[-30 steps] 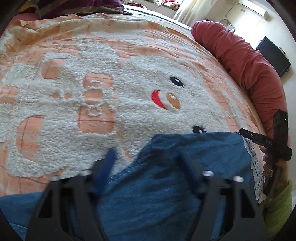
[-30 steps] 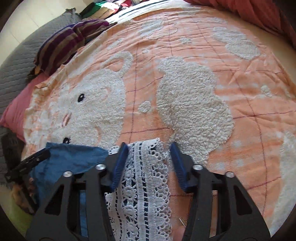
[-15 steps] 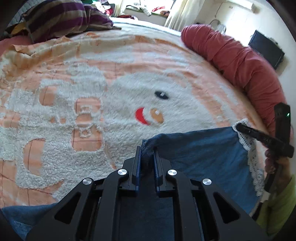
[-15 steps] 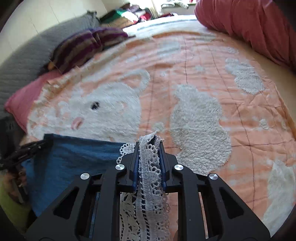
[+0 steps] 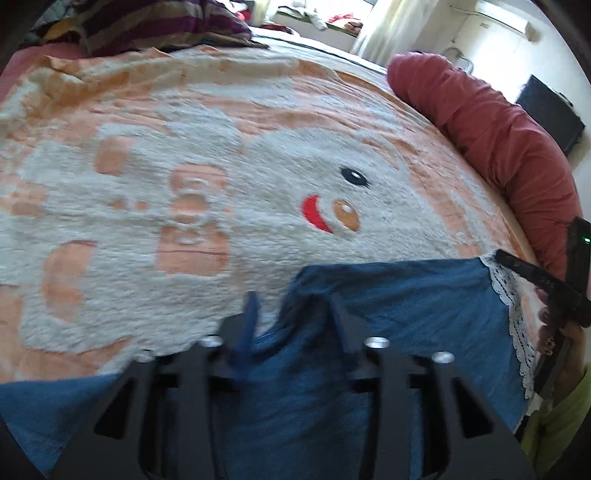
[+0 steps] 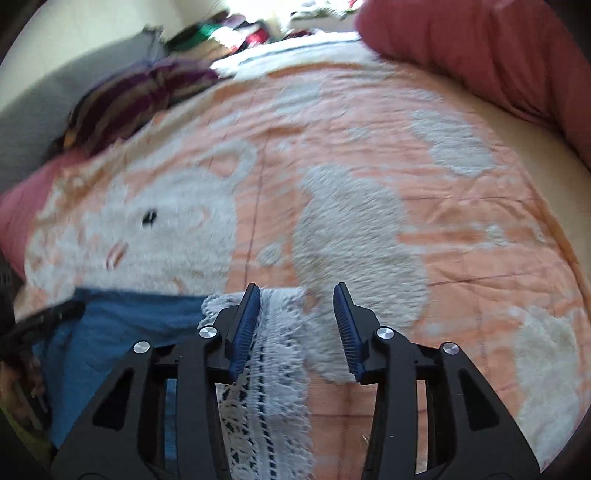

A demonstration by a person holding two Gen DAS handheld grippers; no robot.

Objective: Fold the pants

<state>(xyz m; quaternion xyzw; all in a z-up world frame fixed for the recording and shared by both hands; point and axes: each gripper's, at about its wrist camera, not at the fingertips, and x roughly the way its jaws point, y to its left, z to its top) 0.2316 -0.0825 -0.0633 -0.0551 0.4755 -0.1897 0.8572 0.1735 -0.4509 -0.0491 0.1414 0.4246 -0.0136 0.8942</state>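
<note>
Blue denim pants (image 5: 388, 314) with a white lace hem (image 5: 513, 306) lie flat on the bed blanket (image 5: 184, 166). My left gripper (image 5: 295, 314) hovers over the denim's far left corner. Its jaws are opening, and the raised corner sits between them without being pinched. My right gripper (image 6: 297, 295) is over the lace hem (image 6: 280, 350), jaws opening. The lace lies between the fingers, brushing the left pad (image 6: 243, 328), not squeezed. The right gripper (image 5: 546, 291) also shows at the left wrist view's right edge. The denim (image 6: 122, 332) stretches away to the left in the right wrist view.
A red bolster (image 5: 498, 140) runs along the bed's right side. A striped pillow (image 5: 159, 26) lies at the head, with a pink pillow (image 6: 18, 210) nearby. A green sleeve (image 5: 561, 417) shows lower right. The orange and white blanket (image 6: 369, 221) spreads beyond the pants.
Half a second ago both grippers were shut, the left on the denim corner and the right on the lace hem. Both have since opened, and the fabric has dropped back onto the blanket.
</note>
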